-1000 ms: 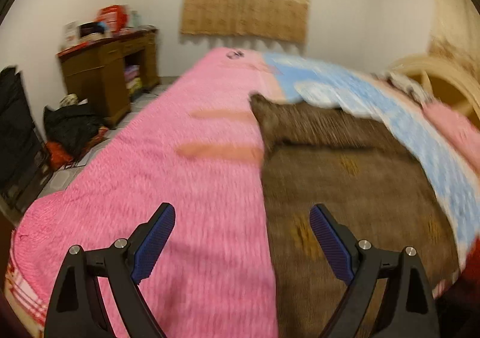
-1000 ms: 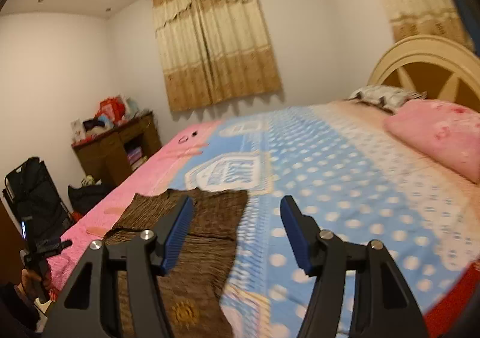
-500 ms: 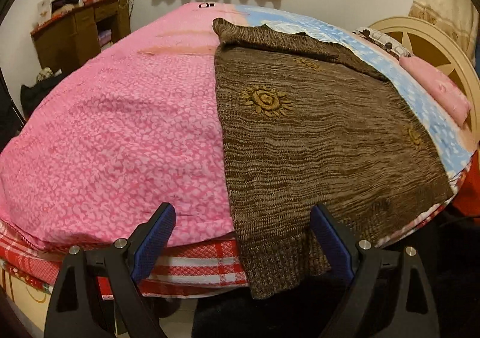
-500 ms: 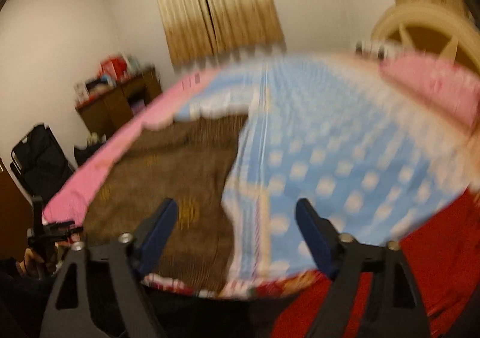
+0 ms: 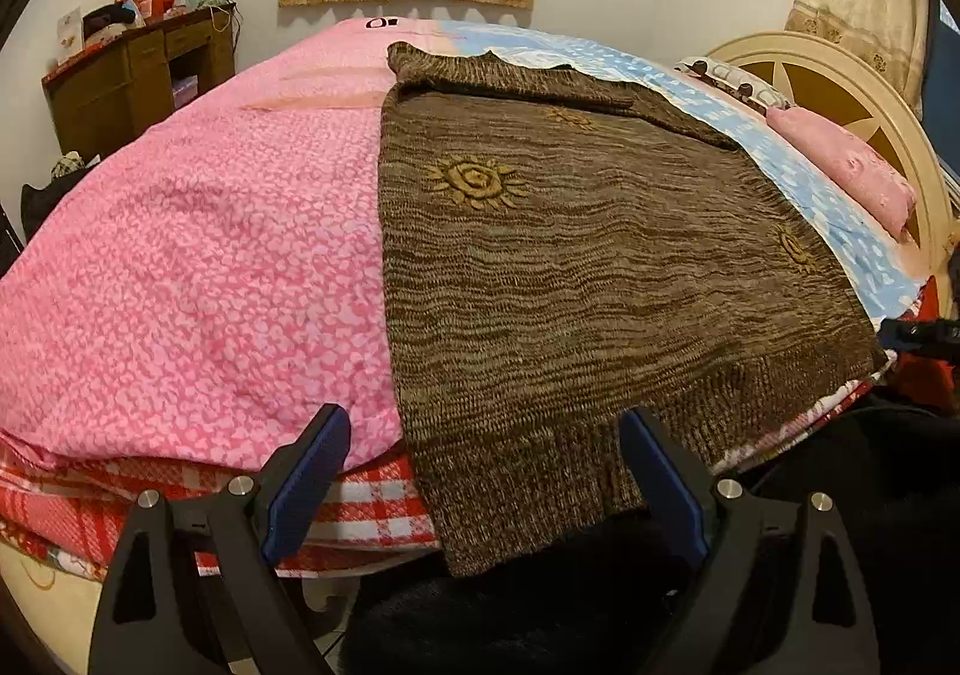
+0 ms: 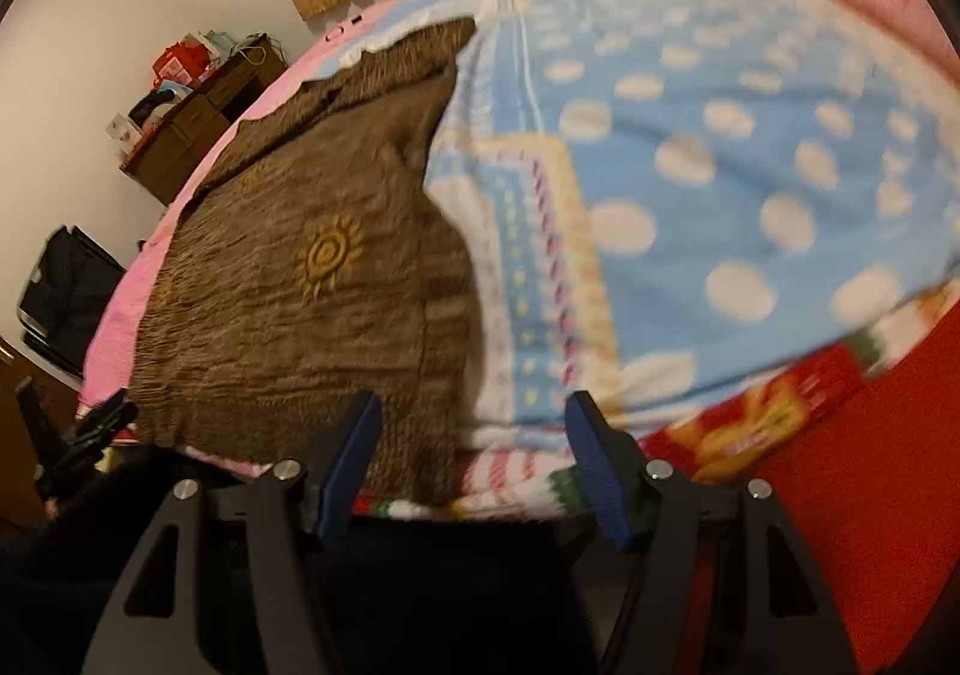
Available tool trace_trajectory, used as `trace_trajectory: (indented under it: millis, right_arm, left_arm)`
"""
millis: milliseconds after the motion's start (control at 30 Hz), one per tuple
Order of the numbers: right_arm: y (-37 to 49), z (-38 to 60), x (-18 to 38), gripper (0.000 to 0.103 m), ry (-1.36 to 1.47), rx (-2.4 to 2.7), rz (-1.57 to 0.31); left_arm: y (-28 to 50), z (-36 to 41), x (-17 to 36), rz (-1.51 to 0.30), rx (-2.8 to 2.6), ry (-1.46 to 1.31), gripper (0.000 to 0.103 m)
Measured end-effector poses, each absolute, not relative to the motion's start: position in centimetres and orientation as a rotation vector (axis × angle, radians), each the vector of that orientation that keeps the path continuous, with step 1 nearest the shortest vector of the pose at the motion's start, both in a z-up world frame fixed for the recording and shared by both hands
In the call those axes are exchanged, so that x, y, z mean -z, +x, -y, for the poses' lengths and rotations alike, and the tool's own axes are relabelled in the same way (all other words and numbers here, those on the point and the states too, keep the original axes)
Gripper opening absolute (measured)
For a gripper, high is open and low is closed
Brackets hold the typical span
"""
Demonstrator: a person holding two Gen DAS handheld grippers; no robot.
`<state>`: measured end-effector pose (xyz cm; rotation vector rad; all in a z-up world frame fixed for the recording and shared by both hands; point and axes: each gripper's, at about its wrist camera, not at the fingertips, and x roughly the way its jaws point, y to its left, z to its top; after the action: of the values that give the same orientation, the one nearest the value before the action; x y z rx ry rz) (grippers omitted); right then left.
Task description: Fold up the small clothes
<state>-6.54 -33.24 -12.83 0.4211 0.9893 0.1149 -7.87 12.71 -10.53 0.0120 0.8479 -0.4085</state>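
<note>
A brown knit sweater (image 5: 576, 267) with gold sun motifs lies flat on the bed, its ribbed hem hanging over the near edge. My left gripper (image 5: 483, 471) is open and empty, just in front of the hem's left corner. My right gripper (image 6: 474, 453) is open and empty, in front of the sweater (image 6: 312, 267) at its right hem corner. The right gripper also shows at the far right edge of the left wrist view (image 5: 918, 333). The left gripper shows at the left edge of the right wrist view (image 6: 90, 429).
The bed carries a pink cover (image 5: 198, 255) on the left and a blue dotted blanket (image 6: 720, 147) on the right. A pink pillow (image 5: 846, 171) and a cream headboard (image 5: 840, 93) are at the right. A wooden desk (image 5: 132, 75) stands by the far wall.
Both grippers have pulled back and dropped from over the bed to its near edge, by the sweater's hem. The sweater has not moved. Both stay open.
</note>
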Motion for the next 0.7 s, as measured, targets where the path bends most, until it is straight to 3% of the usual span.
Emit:
trace_trajectory:
  millis: [67,333,400,467,533,567,633,700]
  right_arm:
    - [-6.4,32.7,13.5,0.062,0.412,-0.14,-1.01]
    - [-6.6,32.7,14.0,0.061,0.458,-0.192,-1.016]
    - [-6.6,32.3,13.9,0.043,0.442,-0.209,-1.027]
    - [-6.5,32.2,14.3,0.014,0.435,-0.207,-1.044]
    - [-6.7,32.2,14.6,0.011,0.474,-0.249,-1.055]
    - [-6.8,32.0,14.6,0.011,0.485,-0.279,-1.053]
    - [-6.9,31.1,14.1,0.011,0.455,-0.305,-1.037]
    - [-6.9,30.7,14.0,0.011,0.436,-0.303,-1.032]
  left_arm:
    - [-8.1,-12.7,10.6,-0.856,0.416,0.01,0.092]
    - [-8.6,-12.2,11.5,-0.891,0.443,0.009,0.092]
    - [-8.5,-12.4,11.4,-0.901,0.458,-0.01,0.092]
    - [-8.3,-12.8,11.3,-0.909,0.469,-0.053,0.092]
    - [-8.2,-13.4,11.0,-0.916,0.487,-0.096,0.091]
    - [-8.2,-13.5,10.9,-0.917,0.495,-0.111,0.088]
    - [-8.2,-14.0,10.8,-0.92,0.502,-0.144,0.067]
    - [-8.1,-14.3,10.9,-0.93,0.489,-0.153,0.062]
